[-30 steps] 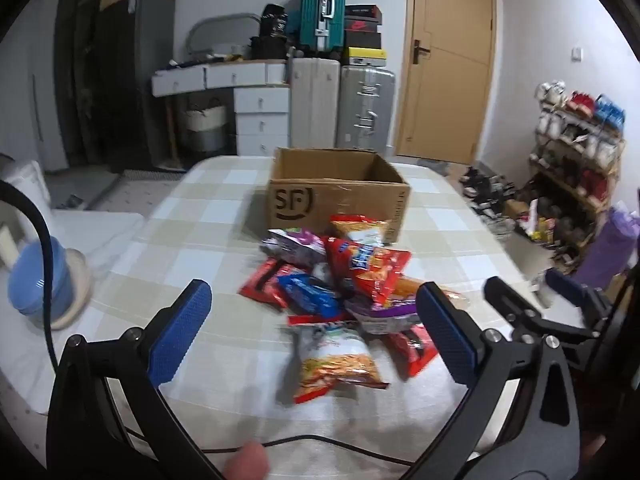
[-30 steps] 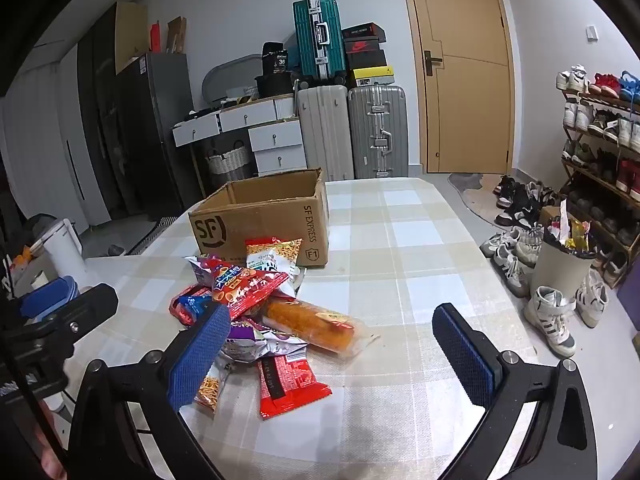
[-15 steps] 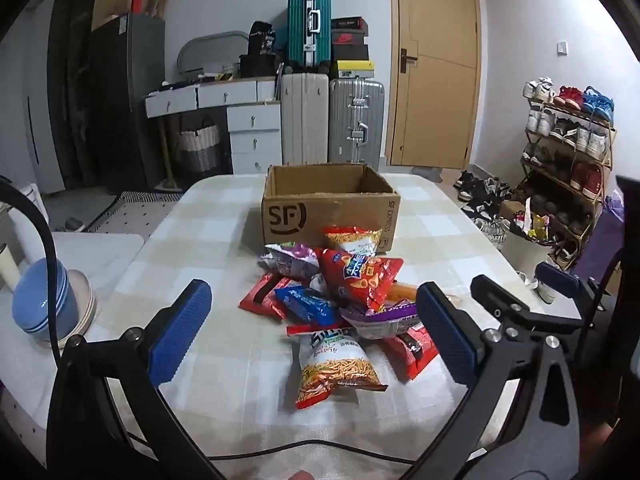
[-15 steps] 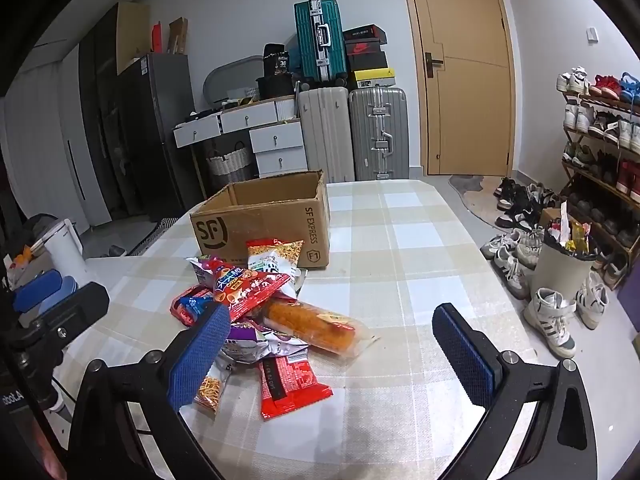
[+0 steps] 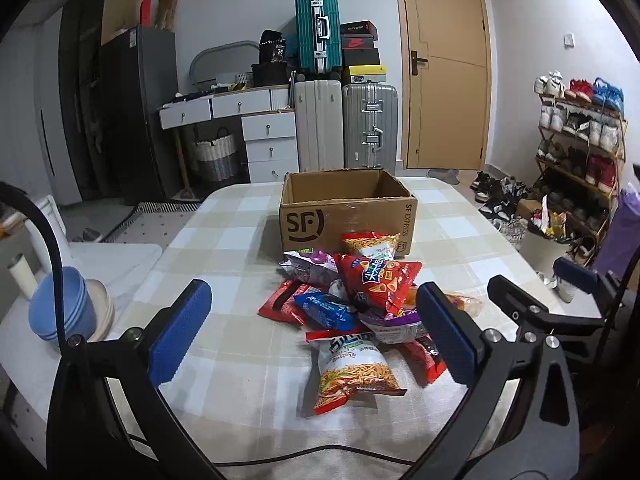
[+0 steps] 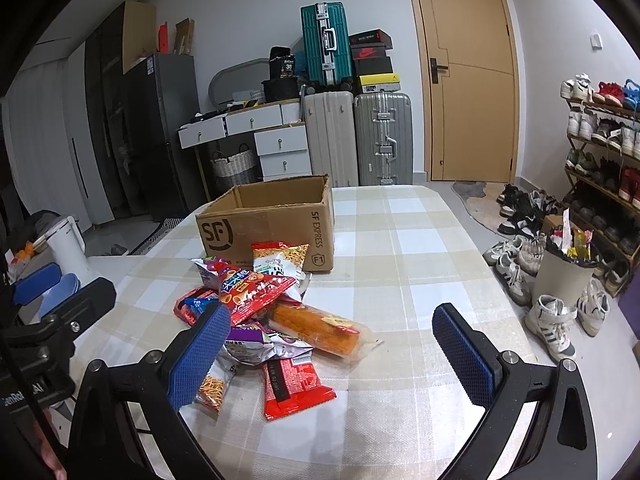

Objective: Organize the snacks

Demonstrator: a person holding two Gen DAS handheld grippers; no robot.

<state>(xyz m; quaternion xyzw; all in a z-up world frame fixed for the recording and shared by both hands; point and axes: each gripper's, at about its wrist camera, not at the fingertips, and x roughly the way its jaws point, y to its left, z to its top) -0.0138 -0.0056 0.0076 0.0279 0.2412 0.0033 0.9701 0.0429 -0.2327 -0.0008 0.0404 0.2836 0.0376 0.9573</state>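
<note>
Black tools [image 5: 312, 330], blue textured pads [image 6: 460, 354]

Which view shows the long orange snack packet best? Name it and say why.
The right wrist view. There the long orange snack packet lies almost fully exposed along the pile's right edge, only its upper end tucked under the red chip bag. In the left wrist view only a sliver shows, behind the left gripper's right finger.

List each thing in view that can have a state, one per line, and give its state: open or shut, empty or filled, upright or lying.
Cardboard box: flaps open, upright; visible interior looks empty.
Snack packets: sealed, lying heaped before the box.
Left claw: open, holding nothing.
Right claw: open, holding nothing.
Door: shut.
Teal suitcase: shut, upright.
</note>
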